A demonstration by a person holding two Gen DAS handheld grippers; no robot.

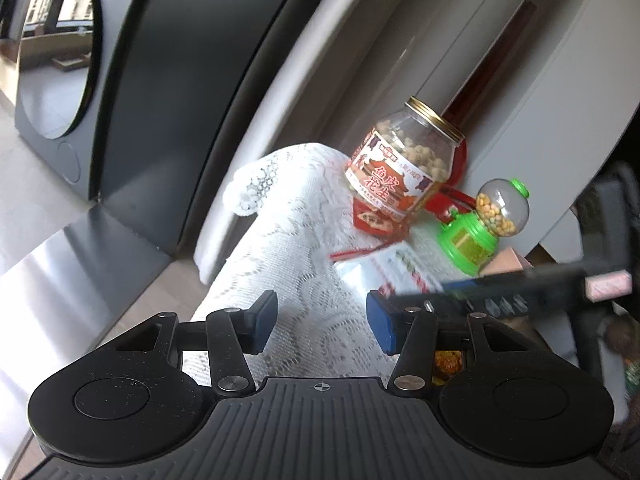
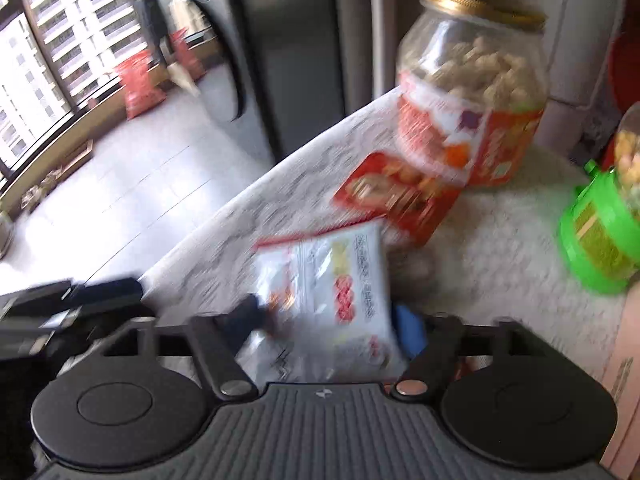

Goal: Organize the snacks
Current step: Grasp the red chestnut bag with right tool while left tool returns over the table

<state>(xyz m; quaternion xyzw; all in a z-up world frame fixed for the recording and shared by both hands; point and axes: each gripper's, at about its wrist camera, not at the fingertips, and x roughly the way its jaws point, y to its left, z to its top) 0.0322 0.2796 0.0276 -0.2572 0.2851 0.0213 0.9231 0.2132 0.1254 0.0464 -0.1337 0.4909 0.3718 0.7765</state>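
- While we hover over the lace cloth (image 1: 296,240), our left gripper (image 1: 322,322) shows its jaws spread, nothing but lace between the blue pads (image 1: 382,326).
- From the left wrist view, we spot the peanut jar (image 1: 404,160) at one o'clock, gold lid on, with a red packet (image 1: 374,222) touching its foot.
- We see the green candy dispenser (image 1: 486,224) at two o'clock, just beside the jar.
- Over on the right wrist view, our right gripper (image 2: 328,320) has a white snack bag (image 2: 336,292) between its fingers; the picture is blurred, so we cannot tell whether the pads press on it.
- That bag lies on the cloth at six o'clock from the jar (image 2: 472,88), near the red packet (image 2: 400,196).
- We catch the dispenser (image 2: 600,232) at three o'clock, by the frame's edge.
- Behind, at eleven o'clock, stands a dark appliance (image 1: 120,80) on a pale floor (image 2: 132,184).
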